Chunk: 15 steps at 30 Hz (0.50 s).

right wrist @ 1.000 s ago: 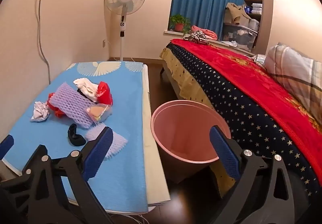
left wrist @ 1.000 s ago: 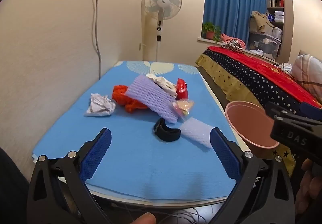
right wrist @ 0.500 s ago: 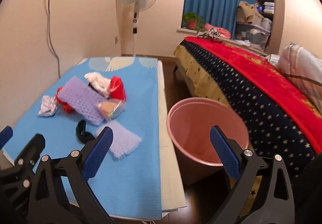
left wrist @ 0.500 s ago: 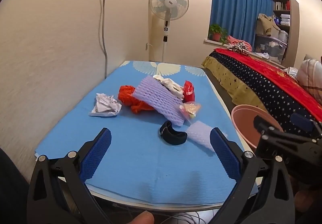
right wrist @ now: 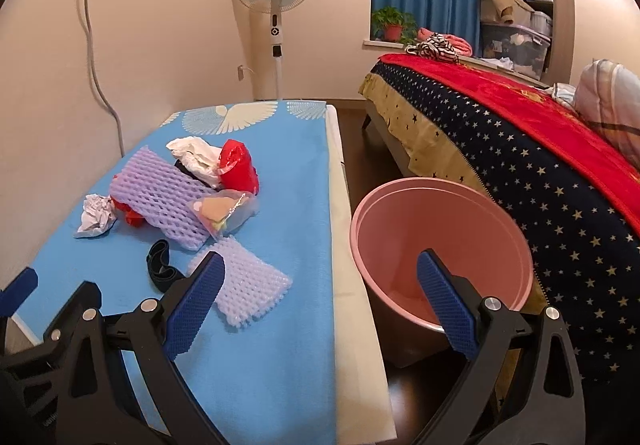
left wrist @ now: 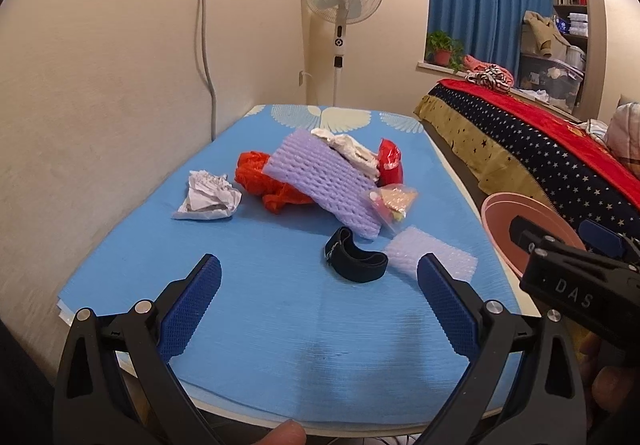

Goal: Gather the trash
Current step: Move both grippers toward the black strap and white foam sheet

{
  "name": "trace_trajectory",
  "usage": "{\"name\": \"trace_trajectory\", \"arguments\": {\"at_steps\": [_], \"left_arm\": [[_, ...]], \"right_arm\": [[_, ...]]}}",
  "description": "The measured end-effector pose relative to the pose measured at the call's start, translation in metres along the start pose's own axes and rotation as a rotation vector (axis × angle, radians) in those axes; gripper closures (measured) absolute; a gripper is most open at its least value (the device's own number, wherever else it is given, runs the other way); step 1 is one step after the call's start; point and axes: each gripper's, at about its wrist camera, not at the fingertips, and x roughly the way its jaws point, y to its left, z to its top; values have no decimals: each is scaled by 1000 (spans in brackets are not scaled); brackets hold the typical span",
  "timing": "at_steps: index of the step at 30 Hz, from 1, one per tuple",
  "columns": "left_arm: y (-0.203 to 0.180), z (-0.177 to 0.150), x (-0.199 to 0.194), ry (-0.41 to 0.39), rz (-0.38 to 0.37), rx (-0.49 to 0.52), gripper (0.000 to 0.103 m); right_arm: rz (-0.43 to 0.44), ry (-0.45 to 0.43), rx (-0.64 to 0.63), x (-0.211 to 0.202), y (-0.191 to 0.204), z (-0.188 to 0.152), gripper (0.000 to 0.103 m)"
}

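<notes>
Trash lies on the blue table [left wrist: 280, 325]: crumpled white paper [left wrist: 208, 197], an orange bag [left wrist: 264, 181], a large purple foam net [left wrist: 324, 181], a red wrapper [left wrist: 390, 161], a clear snack packet [left wrist: 394, 201], a black band [left wrist: 354, 261] and a small pale foam net [left wrist: 432, 257]. My left gripper [left wrist: 318, 305] is open and empty above the table's near edge, short of the black band. My right gripper [right wrist: 320, 305] is open and empty, between the small foam net [right wrist: 248, 285] and the pink bin [right wrist: 440, 245] on the floor.
A bed [right wrist: 520, 149] with a red and starred blanket stands right of the bin. A standing fan [left wrist: 342, 1] is behind the table. A wall with a hanging cable [left wrist: 206, 25] runs along the left. Dark floor lies between table and bed.
Both grippers have moved slightly left and forward toward the table. The right gripper now shows lower right in the left wrist view, in front of the bin. The trash has not moved.
</notes>
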Motion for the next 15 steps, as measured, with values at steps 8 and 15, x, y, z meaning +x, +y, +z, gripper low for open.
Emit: {"name": "trace_trajectory", "arguments": {"at_steps": [8,15], "left_arm": [[-1,1,10,6,-4,-9,8],[-6,-2,18,17,14,-4,8]], "right_arm": [[-8,1,-4,7,2,-1,9],[-12,5,17,8,-4,-1,12]]}}
